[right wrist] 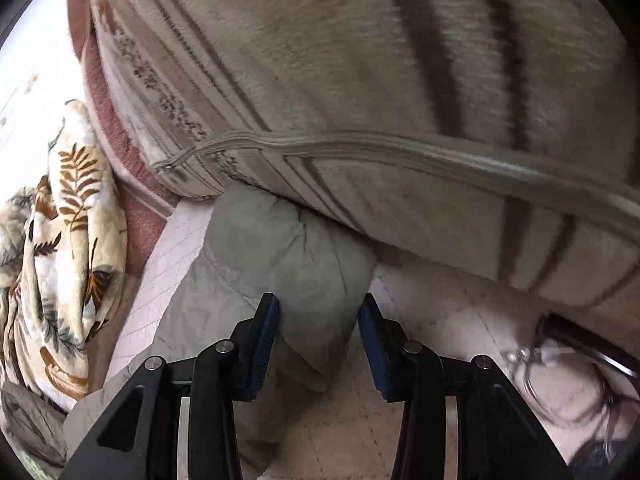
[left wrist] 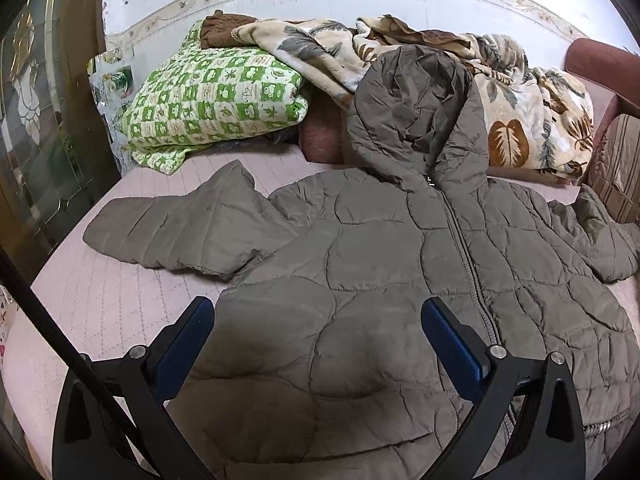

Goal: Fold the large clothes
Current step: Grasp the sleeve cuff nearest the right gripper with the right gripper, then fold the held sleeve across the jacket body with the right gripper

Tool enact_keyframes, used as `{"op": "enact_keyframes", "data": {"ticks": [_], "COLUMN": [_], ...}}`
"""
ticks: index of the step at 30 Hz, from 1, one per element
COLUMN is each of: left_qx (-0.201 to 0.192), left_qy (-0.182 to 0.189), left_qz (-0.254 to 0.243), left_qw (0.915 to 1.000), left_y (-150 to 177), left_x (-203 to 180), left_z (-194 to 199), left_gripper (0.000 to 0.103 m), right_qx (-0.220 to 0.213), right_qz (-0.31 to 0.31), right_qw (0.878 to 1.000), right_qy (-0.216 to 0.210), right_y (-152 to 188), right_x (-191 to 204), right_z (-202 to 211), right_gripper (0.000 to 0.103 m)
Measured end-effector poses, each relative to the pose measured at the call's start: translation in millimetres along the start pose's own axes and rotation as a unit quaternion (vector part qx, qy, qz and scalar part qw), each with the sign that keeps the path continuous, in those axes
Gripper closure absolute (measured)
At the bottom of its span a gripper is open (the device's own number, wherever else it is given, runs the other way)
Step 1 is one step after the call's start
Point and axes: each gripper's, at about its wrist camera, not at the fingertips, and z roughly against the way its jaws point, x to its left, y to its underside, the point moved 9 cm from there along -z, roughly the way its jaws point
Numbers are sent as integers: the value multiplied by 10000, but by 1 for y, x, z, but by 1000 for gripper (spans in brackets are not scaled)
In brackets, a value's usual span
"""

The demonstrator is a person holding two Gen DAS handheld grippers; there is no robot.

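A grey-brown quilted hooded jacket (left wrist: 380, 264) lies front up on the pink bed sheet (left wrist: 120, 304), zipper closed, sleeves spread left and right, hood resting up against the bedding. My left gripper (left wrist: 318, 316) is open, its fingers straddling the jacket's lower left front just above the fabric. In the right wrist view, my right gripper (right wrist: 319, 312) is open around the cuff end of the jacket's right sleeve (right wrist: 280, 256), which lies against a striped cushion; the jaws are not closed on it.
A green checked quilt (left wrist: 212, 96) and a leaf-print blanket (left wrist: 512, 92) are piled at the head of the bed. A striped beige cushion (right wrist: 360, 80) stands at the right. Eyeglasses (right wrist: 576, 376) lie on the sheet near my right gripper. A glass-panelled door (left wrist: 36, 120) is at the left.
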Motion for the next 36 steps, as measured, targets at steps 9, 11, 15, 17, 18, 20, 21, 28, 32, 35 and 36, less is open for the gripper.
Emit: {"op": "enact_keyframes", "data": {"ticks": [9, 11, 15, 17, 18, 20, 21, 28, 32, 35, 36], "left_qx": [-85, -120, -190, -220, -213, -198, -199, -213, -171, -118, -100], "left_qy": [-11, -12, -6, -24, -29, -31, -29, -64, -84, -102, -129], "left_qz": [10, 57, 153, 159, 154, 179, 199, 509, 766, 945, 999], "left_qw": [10000, 9999, 9997, 9996, 9997, 9996, 9996, 9985, 9969, 9954, 9949], "left_y": [-2, -3, -6, -7, -6, -6, -6, -10, -12, -10, -10], "left_x": [2, 5, 13, 16, 17, 21, 23, 44, 61, 71, 75], "left_z": [8, 12, 20, 22, 23, 23, 24, 27, 26, 25, 24], "left_gripper": [0, 0, 0, 0, 0, 0, 0, 0, 0, 0, 0], "right_qx": [-610, -835, -1159, -1351, -1447, -1524, -1560, -1451, -1233, -1061, -1009], "right_qz": [517, 635, 920, 1153, 1331, 1584, 1758, 2878, 3590, 4201, 4362], "right_qw": [9953, 9927, 9846, 9777, 9726, 9655, 9609, 9246, 8953, 8707, 8636], "right_qy": [-546, -599, -933, -1122, -1244, -1394, -1464, -2032, -2331, -2329, -2319], "right_y": [-15, -22, -33, -35, -33, -28, -21, 65, 145, 210, 229], "right_x": [38, 53, 96, 126, 144, 173, 191, 299, 354, 382, 387], "right_z": [80, 109, 172, 208, 231, 259, 274, 336, 351, 343, 339], "right_gripper": [90, 90, 90, 90, 90, 90, 90, 90, 90, 90, 90]}}
